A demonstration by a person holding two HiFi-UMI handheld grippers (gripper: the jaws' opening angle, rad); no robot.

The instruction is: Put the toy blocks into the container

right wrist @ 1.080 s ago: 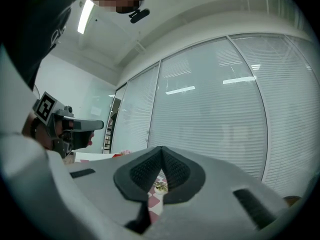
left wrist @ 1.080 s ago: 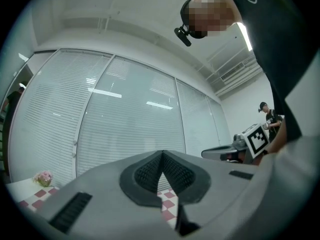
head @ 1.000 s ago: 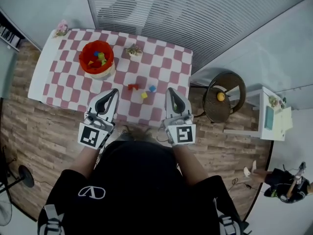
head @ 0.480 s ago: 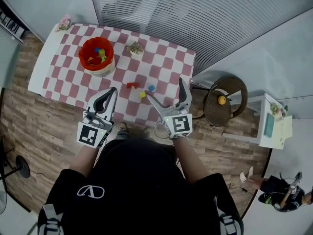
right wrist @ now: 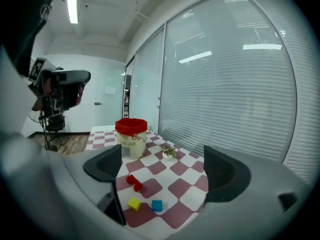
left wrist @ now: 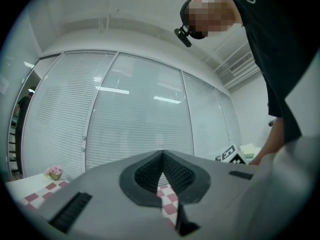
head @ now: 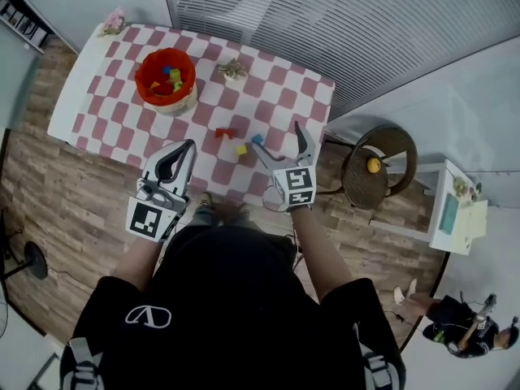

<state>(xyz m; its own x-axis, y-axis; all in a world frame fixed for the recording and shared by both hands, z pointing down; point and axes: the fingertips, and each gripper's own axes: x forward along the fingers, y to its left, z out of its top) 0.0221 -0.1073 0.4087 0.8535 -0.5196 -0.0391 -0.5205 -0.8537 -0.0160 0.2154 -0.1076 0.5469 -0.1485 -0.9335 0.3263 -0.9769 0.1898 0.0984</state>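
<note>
Grey ribbed pads (left wrist: 149, 173) of the left tongs (left wrist: 162, 153) meet at their tips, pressed together with nothing between them. These tongs are held over the near edge of the table (head: 280, 88).

The right tongs (right wrist: 165, 170) have just been opening. Their broad, matte grey jaws now stand wide apart and grip nothing. They point slightly down at the table's near right part.

Between those jaws, lower down, three small toy blocks lie on the cloth, each apart from the others. A blue cube (right wrist: 157, 205) and a yellow cube (right wrist: 133, 204) sit side by side, nearest the tongs. A red block (right wrist: 133, 182) of uneven, stepped shape lies just past them.

Well beyond the blocks stands the container (right wrist: 131, 136), a round cream tub with a bright red rim. The head view shows several coloured blocks already inside it. A small pale ornament (right wrist: 169, 153) rests to its right.

Smooth red-and-white checked cloth covers the whole rectangular table. A small pink flower piece (head: 114, 21) sits at its far left corner. Wood-plank flooring (head: 49, 193) lies around the table, and finely slatted blinds (right wrist: 225, 79) run behind it.
</note>
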